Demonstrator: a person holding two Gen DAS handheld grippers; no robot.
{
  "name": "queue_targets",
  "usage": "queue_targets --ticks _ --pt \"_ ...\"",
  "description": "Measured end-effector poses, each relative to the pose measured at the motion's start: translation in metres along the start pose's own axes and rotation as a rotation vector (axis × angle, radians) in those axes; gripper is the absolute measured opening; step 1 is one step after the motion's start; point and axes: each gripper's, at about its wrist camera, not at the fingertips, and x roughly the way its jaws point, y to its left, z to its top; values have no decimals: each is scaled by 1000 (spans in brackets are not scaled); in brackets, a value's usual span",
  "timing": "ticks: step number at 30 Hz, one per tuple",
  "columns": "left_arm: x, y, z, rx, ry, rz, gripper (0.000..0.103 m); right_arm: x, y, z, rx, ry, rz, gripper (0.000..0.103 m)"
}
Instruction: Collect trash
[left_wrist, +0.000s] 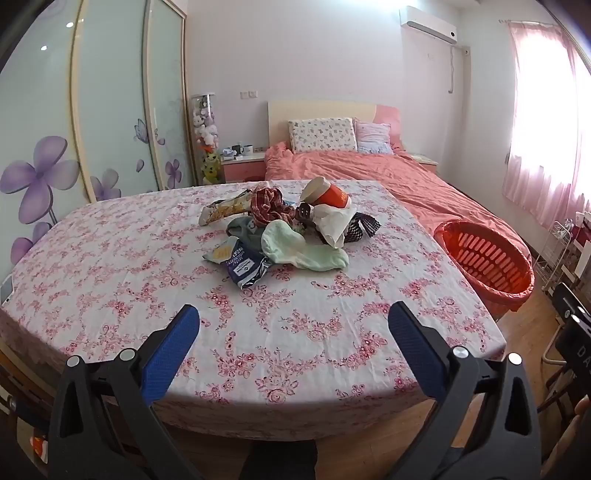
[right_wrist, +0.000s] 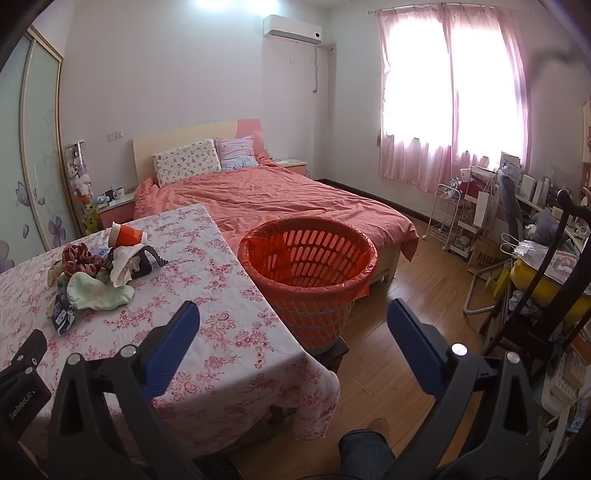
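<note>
A pile of clothes and trash lies on the floral-clothed table (left_wrist: 110, 266). In it are an orange paper cup (left_wrist: 327, 194) on its side, a yellow snack bag (left_wrist: 225, 210), a dark blue wrapper (left_wrist: 245, 266), a white paper bag (left_wrist: 334, 223), a pale green sock (left_wrist: 295, 249) and a red plaid cloth (left_wrist: 267, 205). An orange bin (right_wrist: 308, 273) lined with an orange bag stands off the table's right side. My left gripper (left_wrist: 293, 325) hangs open over the table's near edge, well short of the pile. My right gripper (right_wrist: 293, 323) is open over the table's corner (right_wrist: 236, 354), the bin beyond it.
A bed with a salmon cover (right_wrist: 280, 199) lies behind the table and bin. A wardrobe with purple flowers (left_wrist: 48, 177) lines the left wall. Cluttered shelves and a dark chair (right_wrist: 546, 266) crowd the right side. Wooden floor (right_wrist: 417, 306) shows between bin and clutter. A person's foot (right_wrist: 365, 450) is below.
</note>
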Motion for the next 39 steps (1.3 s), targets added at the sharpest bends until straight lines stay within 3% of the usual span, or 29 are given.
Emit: queue_targets --ticks 39 --pt "1 0 0 -11 7 -9 101 2 2 -1 -5 4 -1 99"
